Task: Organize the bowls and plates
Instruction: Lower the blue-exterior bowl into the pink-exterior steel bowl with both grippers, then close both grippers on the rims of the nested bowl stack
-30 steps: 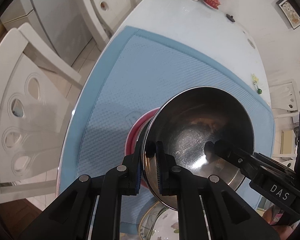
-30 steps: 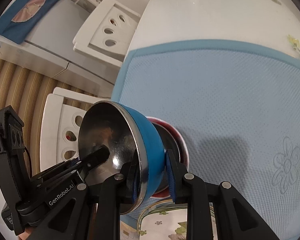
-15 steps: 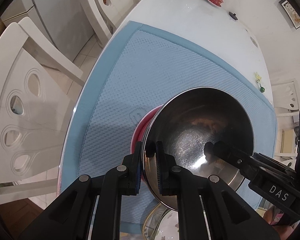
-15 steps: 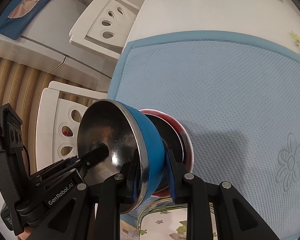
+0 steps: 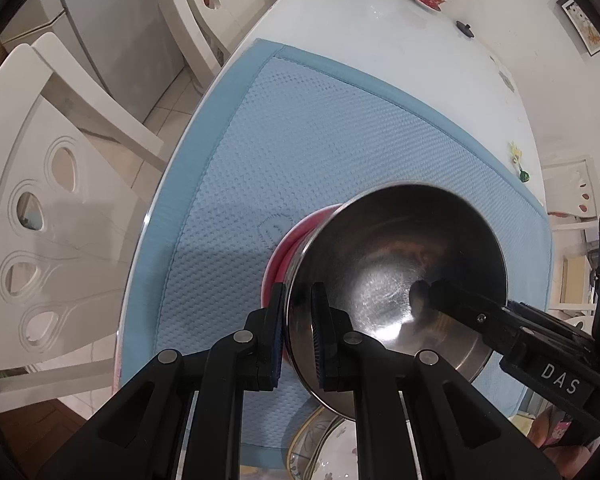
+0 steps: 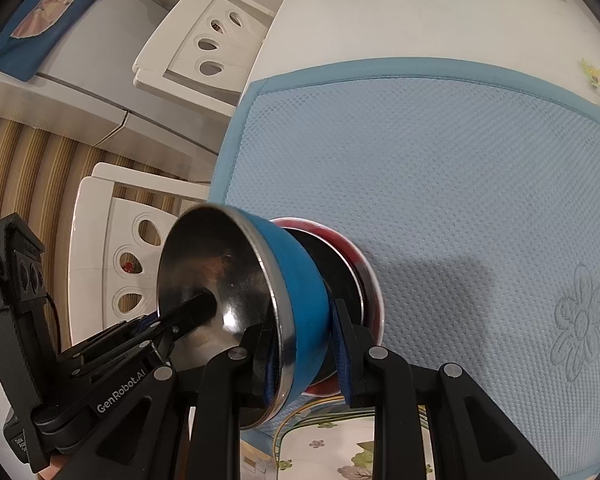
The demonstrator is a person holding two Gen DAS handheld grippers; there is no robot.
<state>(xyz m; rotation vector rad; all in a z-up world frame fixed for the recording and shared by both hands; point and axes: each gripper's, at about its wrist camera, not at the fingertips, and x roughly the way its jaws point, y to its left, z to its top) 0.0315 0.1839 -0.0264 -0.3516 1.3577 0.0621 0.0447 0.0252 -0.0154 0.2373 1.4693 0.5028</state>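
The left gripper (image 5: 296,334) pinched the near-left rim of the blue steel bowl (image 6: 300,292), which hung tilted above the red bowl (image 5: 284,248) on the blue mat (image 6: 440,160). The right gripper (image 6: 304,350) pinched its right wall. Levelling the bowl before lowering it into the red one seemed wise.

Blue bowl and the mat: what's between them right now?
A red bowl sits on the blue mat directly beyond the tilted blue bowl, clearest in the right wrist view.
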